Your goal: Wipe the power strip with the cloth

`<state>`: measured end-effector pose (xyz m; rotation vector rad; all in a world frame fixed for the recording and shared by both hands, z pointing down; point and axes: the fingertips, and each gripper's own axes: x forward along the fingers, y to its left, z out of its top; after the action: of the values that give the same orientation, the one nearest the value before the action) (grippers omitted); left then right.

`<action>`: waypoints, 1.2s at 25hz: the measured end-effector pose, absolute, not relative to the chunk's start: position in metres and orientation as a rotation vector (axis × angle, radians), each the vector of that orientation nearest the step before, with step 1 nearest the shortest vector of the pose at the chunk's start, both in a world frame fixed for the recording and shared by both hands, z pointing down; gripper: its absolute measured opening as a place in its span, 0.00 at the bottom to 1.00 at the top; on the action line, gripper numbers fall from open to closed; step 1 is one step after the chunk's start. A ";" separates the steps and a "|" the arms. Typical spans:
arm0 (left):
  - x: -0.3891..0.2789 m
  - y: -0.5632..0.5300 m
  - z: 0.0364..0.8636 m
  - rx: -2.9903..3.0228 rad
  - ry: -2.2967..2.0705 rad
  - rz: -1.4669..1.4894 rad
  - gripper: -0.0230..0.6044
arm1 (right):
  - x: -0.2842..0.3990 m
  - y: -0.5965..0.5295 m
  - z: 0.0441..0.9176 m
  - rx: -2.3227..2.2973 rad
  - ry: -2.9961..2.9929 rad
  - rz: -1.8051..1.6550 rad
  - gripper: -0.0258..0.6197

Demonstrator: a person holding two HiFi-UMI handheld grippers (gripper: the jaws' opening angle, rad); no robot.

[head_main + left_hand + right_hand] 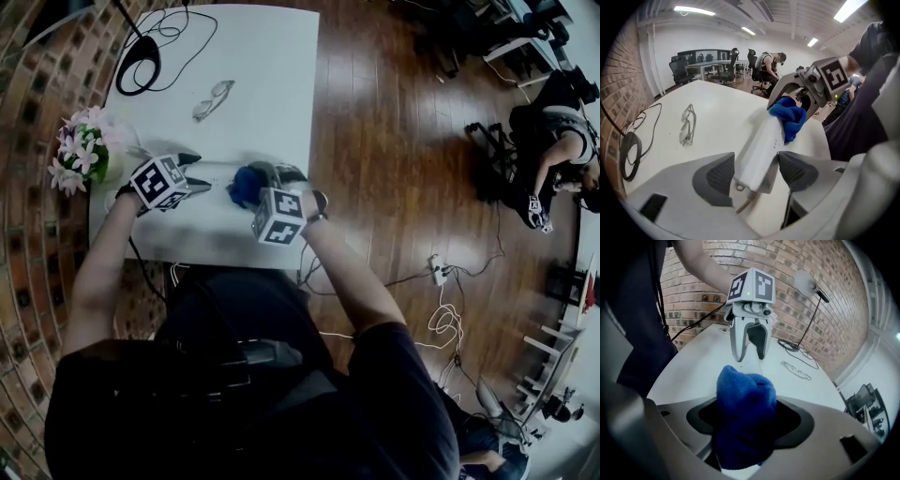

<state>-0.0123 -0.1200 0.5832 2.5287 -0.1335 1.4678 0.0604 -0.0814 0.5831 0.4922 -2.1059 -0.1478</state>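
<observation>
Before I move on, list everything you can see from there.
power strip: one, white, between the left jaws
cloth: one, blue, against the strip's far end
glasses: one pair, clear, mid-table
flowers: one bunch, pink and white, table's left edge
stand: one, black, pale head, table's far end
table: one, white
seated person: one, far right
left gripper: jaws shut on power strip
right gripper: jaws shut on cloth

The left hand-held gripper (pixel 756 172) clamps one end of the power strip (pixel 761 143). The right hand-held gripper (pixel 745 420) faces it from the strip's other end, jaws closed on the cloth (pixel 743 401).
</observation>
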 end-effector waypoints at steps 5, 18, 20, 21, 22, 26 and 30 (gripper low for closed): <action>-0.010 -0.116 0.579 2.612 -0.163 1.444 0.54 | 0.065 -0.076 0.575 0.552 -2.112 -0.172 0.50; -0.012 -0.093 0.574 2.921 -0.391 1.557 0.50 | 0.084 -0.060 0.528 0.876 -2.217 -0.041 0.12; -0.013 -0.091 0.575 2.937 -0.416 1.577 0.49 | 0.099 -0.062 0.518 1.034 -2.272 0.173 0.12; -0.013 -0.090 0.575 2.947 -0.428 1.588 0.49 | 0.108 -0.065 0.512 1.121 -2.300 0.307 0.12; -0.014 -0.089 0.575 2.956 -0.441 1.598 0.48 | 0.117 -0.068 0.506 1.206 -2.320 0.431 0.12; -0.015 -0.088 0.577 2.946 -0.507 1.620 0.48 | 0.145 -0.086 0.475 1.429 -2.340 0.605 0.12; -0.014 -0.086 0.578 2.901 -0.576 1.632 0.47 | 0.153 -0.109 0.417 1.601 -2.466 0.497 0.12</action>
<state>-0.0141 -0.0864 0.5776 2.9005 -0.5757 1.6316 0.1529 -0.1094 0.4174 1.6014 -2.4658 0.4974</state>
